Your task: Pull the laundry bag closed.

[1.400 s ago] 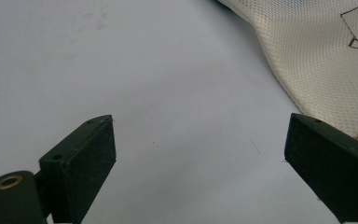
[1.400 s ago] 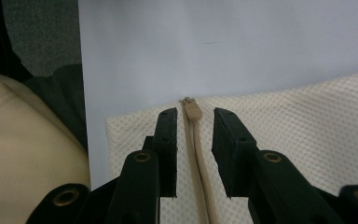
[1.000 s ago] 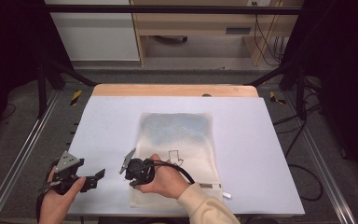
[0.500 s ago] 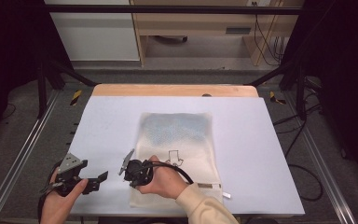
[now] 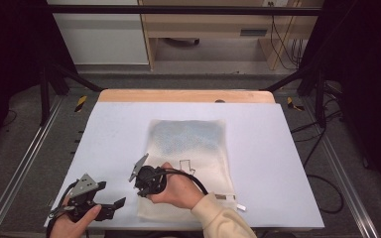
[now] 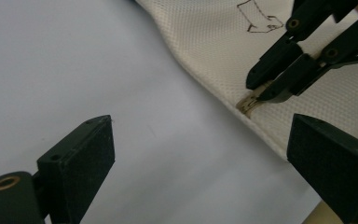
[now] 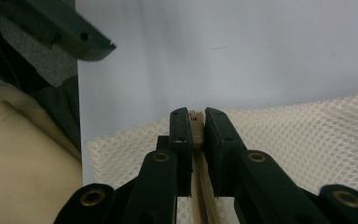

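My right gripper (image 7: 196, 128) just closed, clamped on the zipper pull (image 7: 196, 122) of the mesh bag (image 5: 193, 148); my left gripper (image 6: 200, 154) hangs beside it, jaws apart.

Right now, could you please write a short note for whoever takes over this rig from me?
Right gripper: shut on the zipper end at the near left corner of the mesh bag.
Left gripper: open, empty, over the white table beside that corner.
Bag: flat, mid-table.
Done: zipper end gripped.
Left: probably hold the bag edge with the left gripper, then work the zipper.
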`<action>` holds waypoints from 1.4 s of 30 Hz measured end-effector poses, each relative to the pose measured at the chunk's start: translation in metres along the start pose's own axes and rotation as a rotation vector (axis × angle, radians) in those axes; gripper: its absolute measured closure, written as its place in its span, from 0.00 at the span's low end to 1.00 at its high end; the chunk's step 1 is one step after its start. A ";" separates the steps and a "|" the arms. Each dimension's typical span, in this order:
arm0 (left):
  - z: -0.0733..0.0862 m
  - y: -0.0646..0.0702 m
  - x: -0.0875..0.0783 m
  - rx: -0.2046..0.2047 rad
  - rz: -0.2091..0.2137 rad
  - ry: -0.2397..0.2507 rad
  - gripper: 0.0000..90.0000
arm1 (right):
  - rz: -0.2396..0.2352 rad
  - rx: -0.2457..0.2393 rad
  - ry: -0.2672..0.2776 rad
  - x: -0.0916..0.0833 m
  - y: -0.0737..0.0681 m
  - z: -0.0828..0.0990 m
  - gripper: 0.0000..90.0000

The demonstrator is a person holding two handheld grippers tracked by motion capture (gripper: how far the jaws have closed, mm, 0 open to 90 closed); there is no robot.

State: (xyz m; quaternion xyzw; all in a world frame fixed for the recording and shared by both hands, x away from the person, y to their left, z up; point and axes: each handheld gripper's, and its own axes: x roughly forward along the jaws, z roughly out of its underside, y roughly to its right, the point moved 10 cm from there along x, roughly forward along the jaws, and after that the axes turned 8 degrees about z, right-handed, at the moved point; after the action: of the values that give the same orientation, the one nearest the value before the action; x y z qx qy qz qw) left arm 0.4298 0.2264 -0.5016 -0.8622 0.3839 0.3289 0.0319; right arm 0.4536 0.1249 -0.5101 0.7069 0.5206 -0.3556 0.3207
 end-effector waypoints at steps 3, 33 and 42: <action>0.000 0.005 0.006 0.010 0.019 -0.011 0.09 | -0.007 -0.003 0.007 -0.001 0.000 0.000 0.91; 0.004 0.031 0.057 0.014 0.150 -0.107 0.33 | 0.008 -0.003 0.051 -0.017 0.001 -0.008 0.91; 0.004 0.039 0.062 -0.009 0.225 -0.111 0.42 | 0.007 -0.009 0.059 -0.020 0.002 -0.009 0.91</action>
State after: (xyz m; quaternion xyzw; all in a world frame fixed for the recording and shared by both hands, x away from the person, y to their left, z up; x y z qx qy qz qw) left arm 0.4319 0.1605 -0.5336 -0.7943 0.4744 0.3794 0.0122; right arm 0.4531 0.1216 -0.4889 0.7175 0.5289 -0.3312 0.3094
